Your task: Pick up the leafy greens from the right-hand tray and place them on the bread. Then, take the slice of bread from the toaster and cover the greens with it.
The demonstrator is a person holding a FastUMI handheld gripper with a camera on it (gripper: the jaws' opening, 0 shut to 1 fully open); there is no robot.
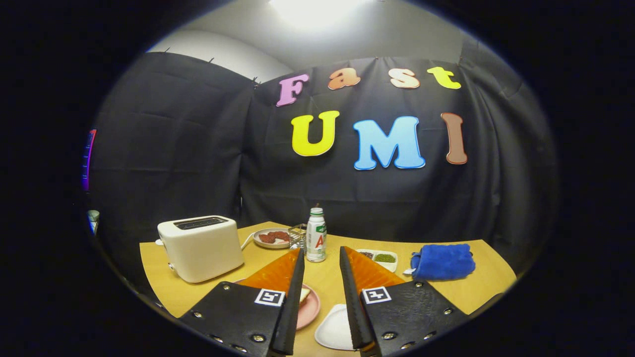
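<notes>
Green leaves (384, 258) fill a wall-pointing tray (392, 265) beyond the open, empty tool (321, 254).

Cream boxy toaster (201, 248) upright, beyond my left finger. Green leafy heap (384, 258) in white tray (392, 266) ahead right. Bread, probably, on pink plate (310, 310).

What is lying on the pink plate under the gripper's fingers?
On the pink plate a corner of a bread slice shows beside the left finger. The open gripper covers the rest, so any other food there is hidden.
</notes>
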